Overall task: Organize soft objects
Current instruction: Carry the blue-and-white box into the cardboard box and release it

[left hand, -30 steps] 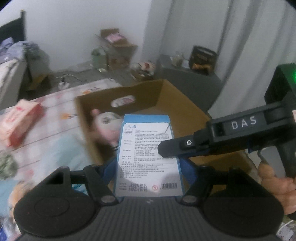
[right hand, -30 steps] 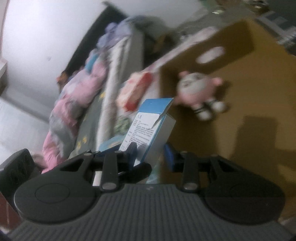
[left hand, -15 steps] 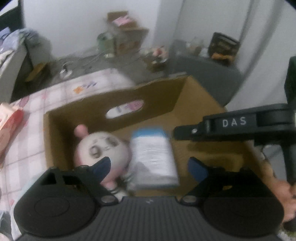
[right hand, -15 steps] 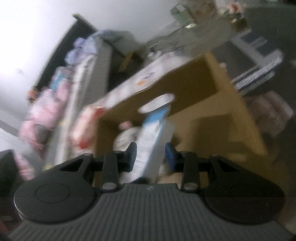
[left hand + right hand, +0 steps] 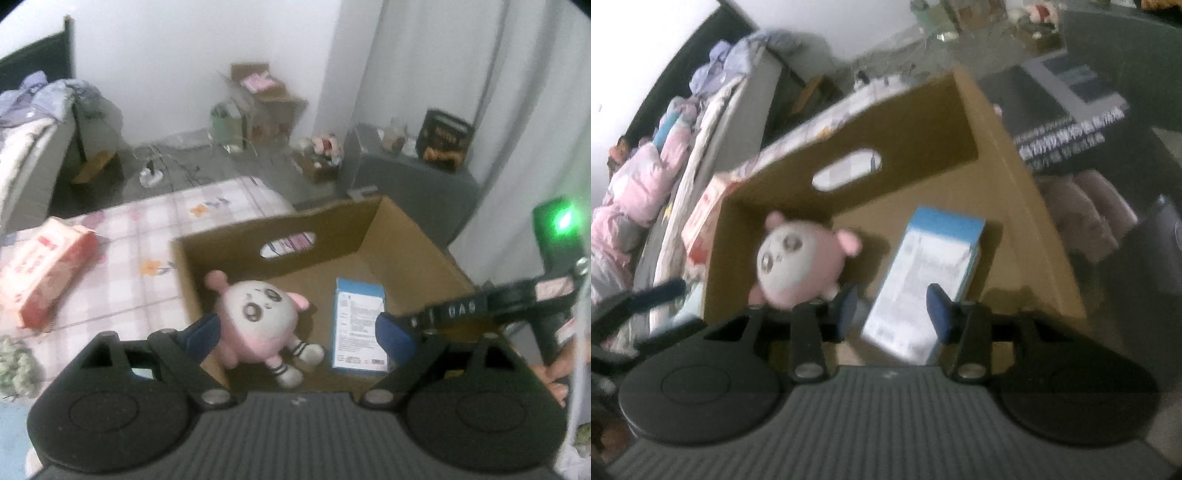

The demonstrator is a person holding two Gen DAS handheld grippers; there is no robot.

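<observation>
Left gripper (image 5: 297,334): black ribbed body, blue pads, silver screws. Right gripper (image 5: 891,308): same build, white "DAS" marking, green light above it; bare-skinned hand (image 5: 556,373).

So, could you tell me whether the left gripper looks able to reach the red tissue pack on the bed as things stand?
Probably yes. The left gripper is open and empty above the cardboard box, and the red tissue pack lies on the checked bedding outside it, nothing on top or visibly between.

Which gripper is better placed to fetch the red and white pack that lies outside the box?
Left, probably. The red and white pack lies on the left gripper side, jaws open; the right gripper hangs over the cardboard box.
</observation>
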